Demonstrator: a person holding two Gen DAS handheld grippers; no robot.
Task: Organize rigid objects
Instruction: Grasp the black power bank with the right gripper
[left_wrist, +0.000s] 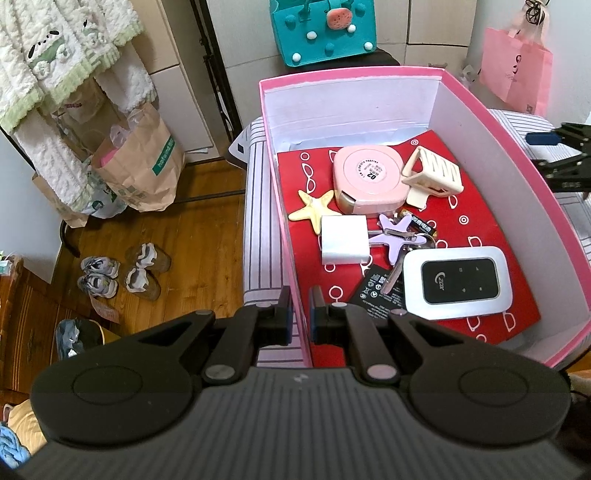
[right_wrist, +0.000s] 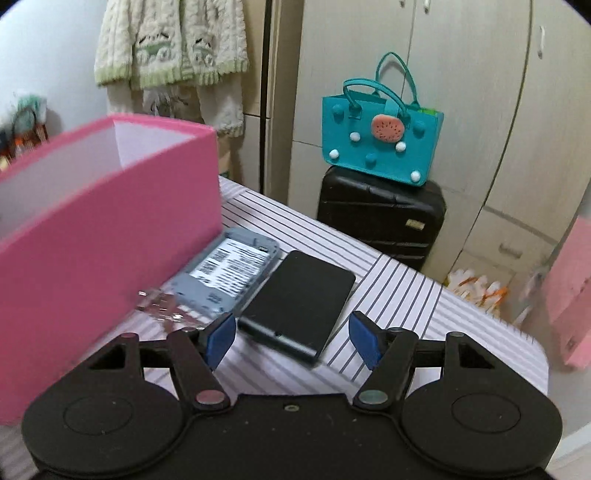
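The pink box (left_wrist: 517, 155) holds a white pocket router (left_wrist: 458, 282), a pink tape measure (left_wrist: 367, 177), a cream rack (left_wrist: 434, 173), a yellow starfish (left_wrist: 314, 208), a purple starfish (left_wrist: 397, 236), a white block (left_wrist: 343, 240), keys and batteries. My left gripper (left_wrist: 300, 314) is shut on the box's near-left wall. My right gripper (right_wrist: 293, 341) is open just before a black slab (right_wrist: 299, 299). A grey router shell (right_wrist: 229, 273) and clear plastic wrap (right_wrist: 162, 306) lie beside the box (right_wrist: 110, 229).
The box stands on a striped table (right_wrist: 406, 295). A black suitcase (right_wrist: 380, 218) with a teal bag (right_wrist: 380, 140) stands beyond it. Paper bags (left_wrist: 140, 166) and shoes (left_wrist: 122, 273) sit on the wooden floor at left. A pink bag (left_wrist: 515, 70) hangs at right.
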